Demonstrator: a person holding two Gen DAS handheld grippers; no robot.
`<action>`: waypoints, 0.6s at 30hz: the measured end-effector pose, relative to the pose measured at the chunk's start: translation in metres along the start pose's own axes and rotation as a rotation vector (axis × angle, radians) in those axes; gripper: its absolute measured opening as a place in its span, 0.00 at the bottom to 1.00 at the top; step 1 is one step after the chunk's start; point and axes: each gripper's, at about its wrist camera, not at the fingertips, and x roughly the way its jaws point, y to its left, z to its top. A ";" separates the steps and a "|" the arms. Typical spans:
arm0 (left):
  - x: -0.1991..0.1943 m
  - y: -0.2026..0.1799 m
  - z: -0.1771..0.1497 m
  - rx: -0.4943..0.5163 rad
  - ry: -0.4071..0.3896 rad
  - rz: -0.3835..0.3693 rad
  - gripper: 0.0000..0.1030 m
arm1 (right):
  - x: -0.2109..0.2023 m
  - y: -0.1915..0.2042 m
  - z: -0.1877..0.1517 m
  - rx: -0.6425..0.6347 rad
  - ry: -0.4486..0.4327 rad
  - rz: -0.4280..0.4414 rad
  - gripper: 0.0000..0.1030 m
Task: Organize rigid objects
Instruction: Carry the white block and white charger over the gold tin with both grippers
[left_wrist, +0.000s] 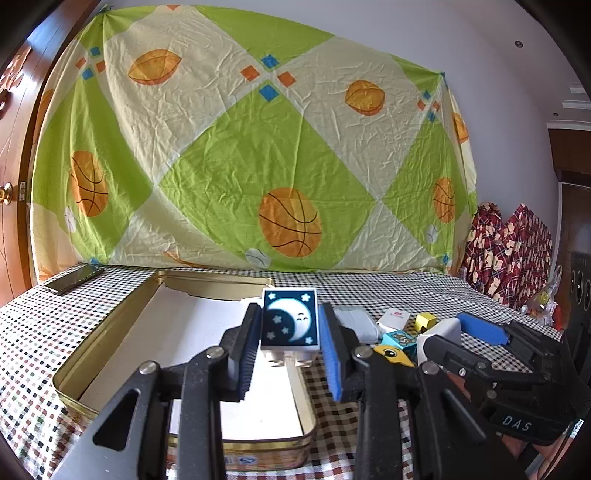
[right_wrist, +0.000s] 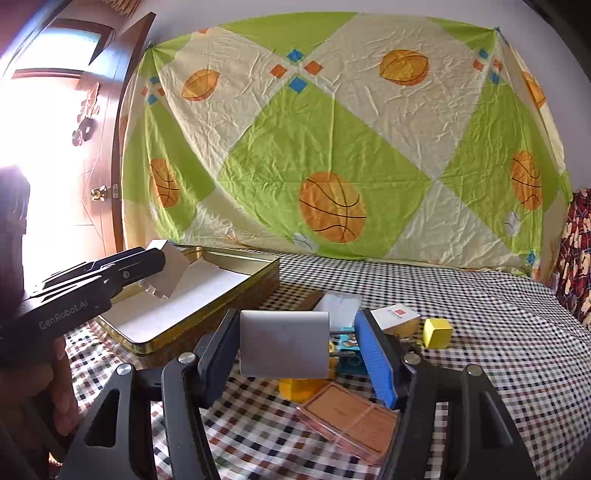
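My left gripper (left_wrist: 290, 325) is shut on a white block with a moon picture (left_wrist: 290, 319) and holds it over the right edge of an open gold tin (left_wrist: 110, 334) lined with white paper. In the right wrist view the left gripper (right_wrist: 155, 273) holds that block (right_wrist: 168, 269) above the tin (right_wrist: 207, 306). My right gripper (right_wrist: 295, 341) brackets a grey-white rectangular block (right_wrist: 284, 343); the left finger touches it, and a gap shows at the blue right pad (right_wrist: 376, 358). The right gripper (left_wrist: 458, 332) also shows in the left wrist view around this block (left_wrist: 441, 332).
On the checkered cloth lie a yellow cube (right_wrist: 437, 332), a white box with a red mark (right_wrist: 397, 317), a pale grey case (right_wrist: 341, 306), a teal block (right_wrist: 349, 352), a yellow piece (right_wrist: 303, 389) and a pink compact (right_wrist: 351, 421). A phone (left_wrist: 75, 278) lies far left.
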 end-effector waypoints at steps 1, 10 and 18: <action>0.000 0.002 0.000 -0.005 0.000 0.003 0.30 | 0.000 0.003 0.000 -0.005 0.000 0.004 0.63; 0.001 0.021 0.002 -0.028 0.016 0.023 0.30 | 0.009 0.033 0.003 -0.052 0.010 0.058 0.63; -0.001 0.036 0.007 -0.040 0.015 0.045 0.30 | 0.014 0.046 0.011 -0.071 0.002 0.079 0.63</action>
